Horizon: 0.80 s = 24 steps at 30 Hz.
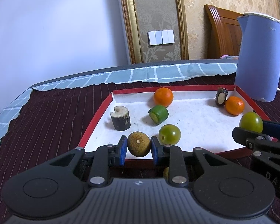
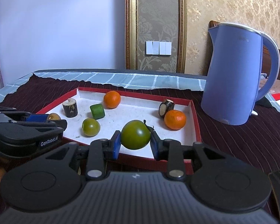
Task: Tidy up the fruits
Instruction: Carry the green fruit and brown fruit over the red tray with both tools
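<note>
A red-rimmed white tray [image 1: 100, 110] [image 2: 195, 123] lies on a dark striped cloth. My left gripper [image 1: 138, 148] is shut on a brown round fruit [image 1: 139, 144] over the tray's near edge. My right gripper [image 2: 135, 142] is shut on a dark green fruit [image 2: 135, 137] [image 1: 251, 121] at the tray's near right side. In the tray lie two oranges [image 1: 163, 96] [image 1: 234, 105], a smaller green fruit [image 1: 169, 134] [image 2: 91, 127], a green cut piece [image 1: 158, 114] [image 2: 97, 111] and two dark sugarcane stubs [image 1: 120, 118] [image 1: 221, 96].
A blue electric kettle [image 1: 259, 56] [image 2: 235, 74] stands just beyond the tray's far right corner. A checked blue cloth [image 1: 121, 74] edges the surface toward the wall. My right gripper's body [image 1: 267, 141] shows at the right of the left wrist view.
</note>
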{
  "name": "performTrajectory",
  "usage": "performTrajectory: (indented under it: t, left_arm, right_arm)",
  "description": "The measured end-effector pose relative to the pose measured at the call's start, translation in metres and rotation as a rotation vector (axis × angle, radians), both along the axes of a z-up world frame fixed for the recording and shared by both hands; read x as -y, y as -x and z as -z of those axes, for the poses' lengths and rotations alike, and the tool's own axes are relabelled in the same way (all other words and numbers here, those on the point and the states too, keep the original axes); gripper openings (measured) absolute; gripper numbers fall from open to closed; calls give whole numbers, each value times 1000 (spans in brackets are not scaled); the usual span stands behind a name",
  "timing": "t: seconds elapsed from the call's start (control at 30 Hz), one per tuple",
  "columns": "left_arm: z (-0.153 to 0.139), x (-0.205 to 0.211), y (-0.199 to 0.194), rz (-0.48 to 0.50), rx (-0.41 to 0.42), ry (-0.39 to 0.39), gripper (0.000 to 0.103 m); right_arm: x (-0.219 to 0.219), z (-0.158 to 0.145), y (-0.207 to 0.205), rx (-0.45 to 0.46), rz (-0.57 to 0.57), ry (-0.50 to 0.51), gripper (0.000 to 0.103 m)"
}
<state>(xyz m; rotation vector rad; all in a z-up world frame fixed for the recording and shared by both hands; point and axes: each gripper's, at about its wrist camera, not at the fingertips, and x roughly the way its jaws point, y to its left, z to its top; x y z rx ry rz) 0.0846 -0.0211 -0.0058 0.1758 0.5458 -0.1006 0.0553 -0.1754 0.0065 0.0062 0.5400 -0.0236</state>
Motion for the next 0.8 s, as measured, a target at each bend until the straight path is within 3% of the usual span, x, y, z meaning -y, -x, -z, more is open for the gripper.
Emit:
performTrajectory:
  t: [0.8]
  left_arm:
    - [-2,11,-30,-25,8,-50,26]
  right_arm:
    - [3,-6,-22,13,3,-4,31]
